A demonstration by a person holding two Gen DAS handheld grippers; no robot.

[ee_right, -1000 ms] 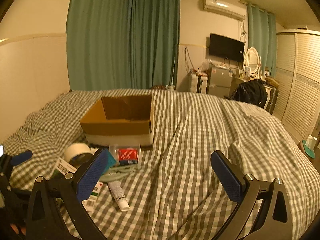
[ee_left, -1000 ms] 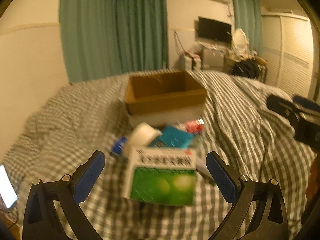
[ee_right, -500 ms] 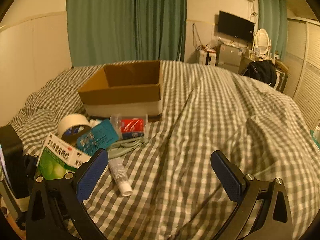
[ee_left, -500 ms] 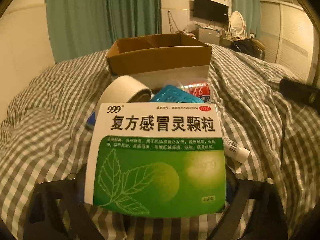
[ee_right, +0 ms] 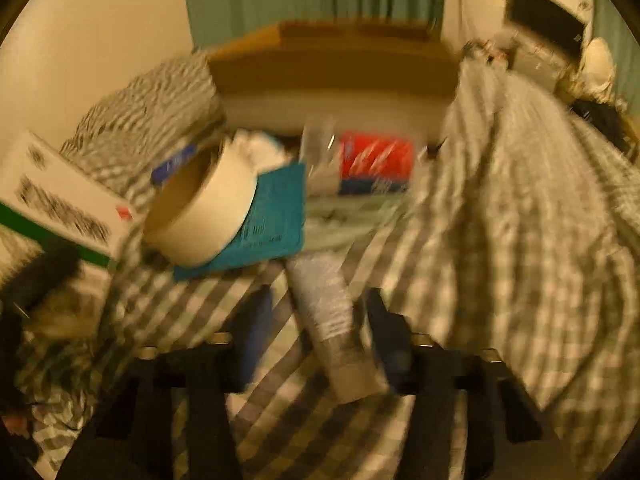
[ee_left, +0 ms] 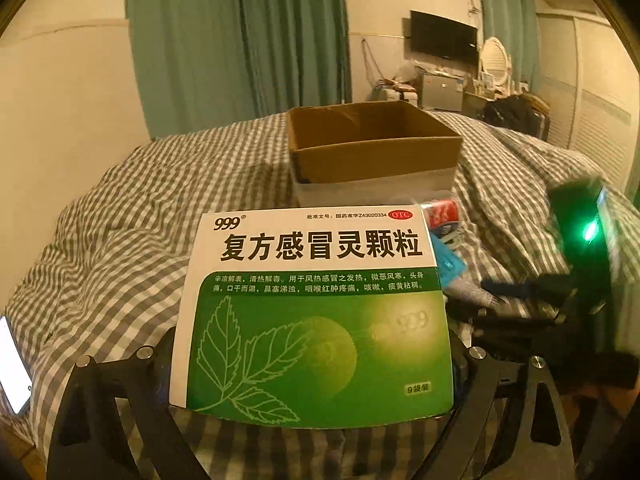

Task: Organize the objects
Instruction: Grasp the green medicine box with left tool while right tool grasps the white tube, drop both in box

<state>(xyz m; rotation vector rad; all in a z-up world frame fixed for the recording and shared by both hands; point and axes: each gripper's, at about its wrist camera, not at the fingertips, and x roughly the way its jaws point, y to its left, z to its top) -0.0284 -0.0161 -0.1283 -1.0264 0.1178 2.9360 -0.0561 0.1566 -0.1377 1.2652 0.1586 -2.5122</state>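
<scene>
Left wrist view: left gripper (ee_left: pixel 316 364) clamps green-white cardboard medicine box (ee_left: pixel 316 312), short of open brown cardboard box (ee_left: pixel 372 148); next, carry over rim, release. Right gripper (ee_right: pixel 316 336) narrowed astride white plastic tube (ee_right: pixel 336 332); grip unclear.

My left view: medicine box (ee_left: pixel 316 312) fills the span between the fingers, blocking the near path | cardboard box (ee_left: pixel 372 148) beyond, top open | my right: tube (ee_right: pixel 336 332) between fingers, tape roll (ee_right: pixel 204 208) crowding left, checked bedspread (ee_right: pixel 520 240) bare to the right
</scene>
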